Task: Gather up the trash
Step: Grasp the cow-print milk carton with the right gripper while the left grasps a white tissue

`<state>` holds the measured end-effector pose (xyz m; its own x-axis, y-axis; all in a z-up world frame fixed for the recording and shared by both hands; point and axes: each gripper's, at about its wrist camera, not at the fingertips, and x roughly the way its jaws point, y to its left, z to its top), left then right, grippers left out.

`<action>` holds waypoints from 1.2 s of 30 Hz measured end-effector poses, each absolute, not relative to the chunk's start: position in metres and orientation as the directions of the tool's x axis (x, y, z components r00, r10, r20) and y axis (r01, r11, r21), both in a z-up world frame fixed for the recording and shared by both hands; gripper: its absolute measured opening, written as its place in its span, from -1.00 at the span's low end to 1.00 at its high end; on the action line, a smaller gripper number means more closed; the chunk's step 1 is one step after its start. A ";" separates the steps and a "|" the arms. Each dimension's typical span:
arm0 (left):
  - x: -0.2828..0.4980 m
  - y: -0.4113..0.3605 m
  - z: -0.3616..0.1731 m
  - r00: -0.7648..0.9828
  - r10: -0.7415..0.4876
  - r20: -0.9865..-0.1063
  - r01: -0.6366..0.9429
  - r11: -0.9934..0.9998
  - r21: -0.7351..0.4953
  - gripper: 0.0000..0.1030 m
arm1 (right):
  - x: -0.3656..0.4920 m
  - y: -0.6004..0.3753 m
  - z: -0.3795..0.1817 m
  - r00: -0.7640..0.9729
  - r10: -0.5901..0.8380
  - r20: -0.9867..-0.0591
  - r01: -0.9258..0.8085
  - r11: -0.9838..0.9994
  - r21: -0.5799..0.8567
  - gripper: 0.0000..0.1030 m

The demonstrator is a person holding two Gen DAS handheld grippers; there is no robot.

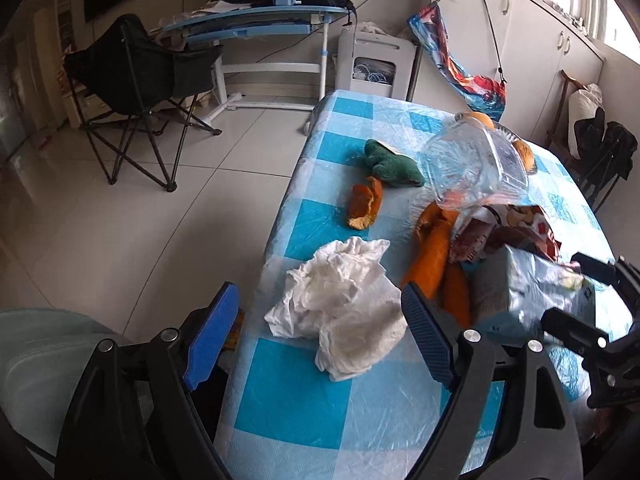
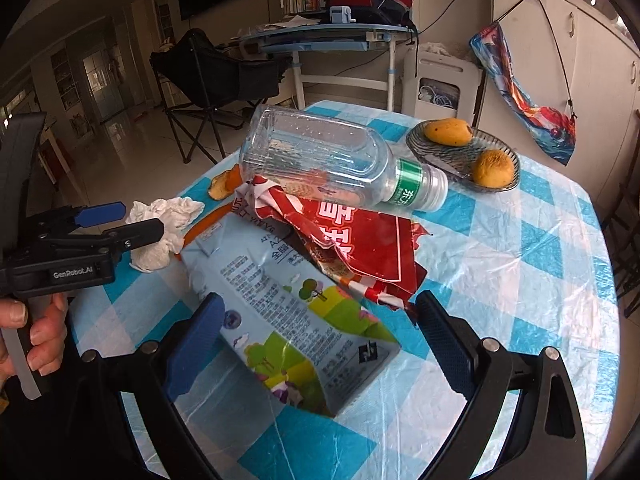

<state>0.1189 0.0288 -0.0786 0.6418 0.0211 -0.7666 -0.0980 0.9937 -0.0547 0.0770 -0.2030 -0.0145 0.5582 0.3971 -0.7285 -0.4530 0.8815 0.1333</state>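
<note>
Trash lies on a blue-checked table [image 1: 296, 412]. A crumpled white tissue [image 1: 344, 308] lies between the open jaws of my left gripper [image 1: 320, 308], untouched. Orange peels [image 1: 364, 208] and a green cloth [image 1: 394, 166] lie beyond it. My right gripper [image 2: 320, 320] is open around the near end of a flattened milk carton [image 2: 288, 312]. A red snack wrapper [image 2: 360, 240] and an empty clear bottle [image 2: 328, 160] lie on top of the carton's far end. The left gripper also shows in the right wrist view [image 2: 120, 222] beside the tissue [image 2: 164, 228].
A glass dish [image 2: 464, 152] with two yellow fruits stands at the far right of the table. A black folding chair [image 1: 136, 92] and a blue desk [image 1: 256, 24] stand on the tiled floor beyond. White cabinets [image 1: 532, 40] line the right wall.
</note>
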 end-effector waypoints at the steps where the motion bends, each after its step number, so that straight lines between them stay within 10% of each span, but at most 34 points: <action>1: 0.125 0.032 -0.081 0.636 0.012 -0.772 -0.107 0.992 -0.073 0.55 | 0.078 -0.204 -0.016 0.546 0.411 -0.730 -0.457 0.876 0.152 0.78; 15: 0.110 0.000 -0.094 0.529 -0.339 -0.778 0.166 0.940 -0.297 0.50 | 0.025 -0.214 -0.016 0.321 0.556 -0.767 -0.479 0.793 0.376 0.06; 31: 0.068 0.014 -0.067 0.685 -0.154 -0.712 0.063 0.986 -0.152 0.33 | 0.019 -0.204 -0.023 0.366 0.597 -0.714 -0.453 0.784 0.424 0.17; 36: 0.090 0.025 -0.074 0.673 -0.083 -0.735 -0.030 0.990 -0.139 0.33 | 0.022 -0.222 -0.023 0.379 0.599 -0.706 -0.417 0.791 0.447 -0.26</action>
<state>0.0898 0.0249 -0.0743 0.6729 -0.0832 -0.7351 -0.0298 0.9898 -0.1393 0.0223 -0.2216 -0.0234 0.3789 0.5988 -0.7056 -0.4171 0.7911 0.4474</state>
